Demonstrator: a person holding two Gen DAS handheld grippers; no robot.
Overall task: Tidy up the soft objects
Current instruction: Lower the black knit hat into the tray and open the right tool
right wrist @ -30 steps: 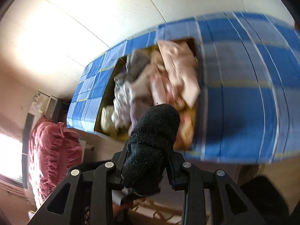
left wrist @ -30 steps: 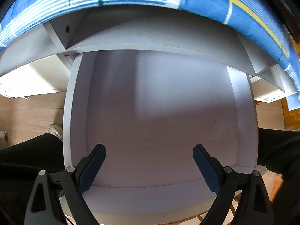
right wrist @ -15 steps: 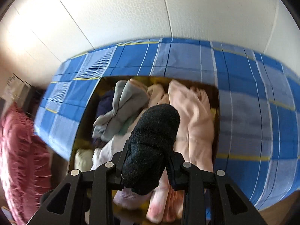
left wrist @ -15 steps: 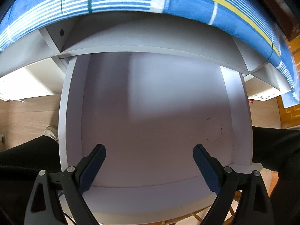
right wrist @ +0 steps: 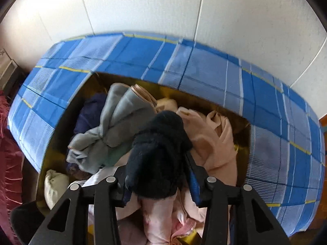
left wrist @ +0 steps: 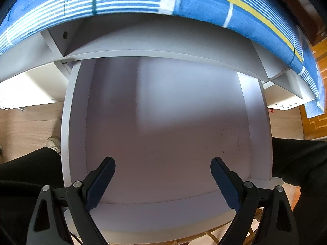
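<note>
A fuzzy black sock (right wrist: 159, 159) stands between the fingers of my right gripper (right wrist: 160, 185), just above a gold-lined box (right wrist: 184, 94) packed with clothes. The jaws are opening: the right blue pad (right wrist: 193, 181) shows bare beside the sock, and the sock rests loosely between them. Under it lie a grey garment (right wrist: 120, 126), pale pink garments (right wrist: 212, 143) and a dark blue one (right wrist: 90, 112). In the left wrist view, my left gripper (left wrist: 162, 161) hangs open over a pulled-out white drawer (left wrist: 65, 132) with nothing in it.
The box sits on a blue plaid cloth (right wrist: 204, 65) against a white panelled wall. A cream sock (right wrist: 53, 185) lies in the box's near left corner. Red bedding (right wrist: 8, 163) is at far left. Black-trousered legs (left wrist: 26, 173) flank the drawer over a wooden floor.
The right gripper swung over the box and came closer to the clothes. Its jaws, shut on the sock before, have parted. The left gripper has stayed over the drawer.
</note>
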